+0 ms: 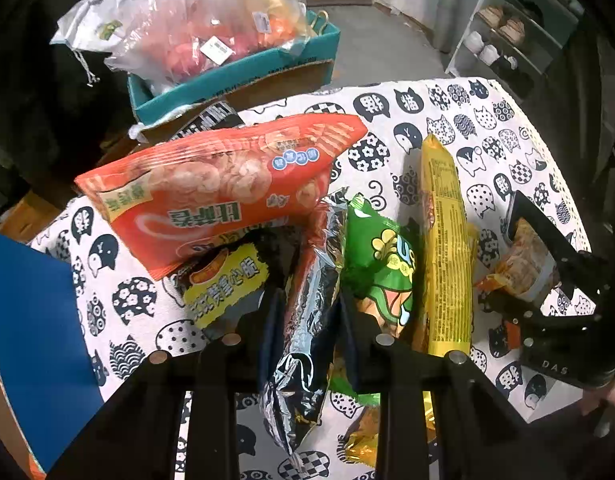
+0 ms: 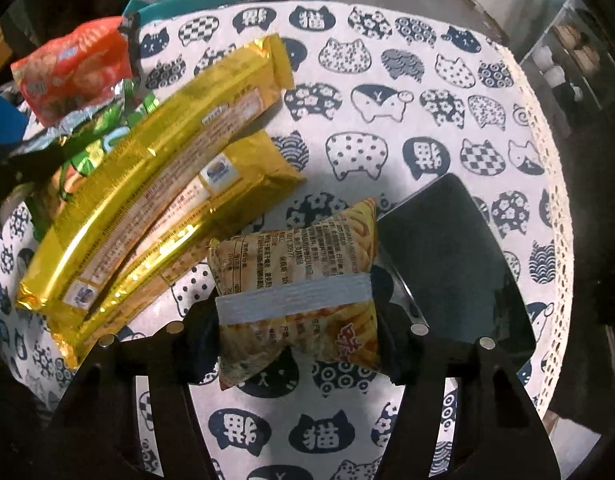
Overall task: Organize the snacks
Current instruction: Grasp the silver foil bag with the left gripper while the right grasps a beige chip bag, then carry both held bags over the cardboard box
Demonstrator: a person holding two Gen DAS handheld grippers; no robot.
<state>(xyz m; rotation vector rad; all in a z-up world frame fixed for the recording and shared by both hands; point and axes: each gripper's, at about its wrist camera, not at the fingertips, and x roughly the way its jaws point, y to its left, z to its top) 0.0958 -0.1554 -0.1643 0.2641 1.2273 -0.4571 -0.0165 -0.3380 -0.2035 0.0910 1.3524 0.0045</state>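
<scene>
My left gripper (image 1: 307, 308) points down into a heap of snacks and is shut on a crinkled silver-and-dark foil packet (image 1: 303, 364), pinched between its fingers. Around it lie an orange-red shrimp chip bag (image 1: 211, 188), a black-and-yellow packet (image 1: 223, 280), a green bag (image 1: 379, 264) and a long yellow pack (image 1: 443, 248). In the right wrist view my right gripper (image 2: 299, 340) is shut on a small orange snack packet (image 2: 299, 256) with a grey band, both pads against its sides. Two gold packs (image 2: 155, 172) lie to its left.
A cat-print cloth (image 2: 387, 100) covers the round table. A flat black slab (image 2: 455, 256) lies just right of the small packet. Behind the table stands a teal box (image 1: 235, 80) with plastic bags. A blue panel (image 1: 35, 320) is at the left and a shoe rack (image 1: 507, 40) far right.
</scene>
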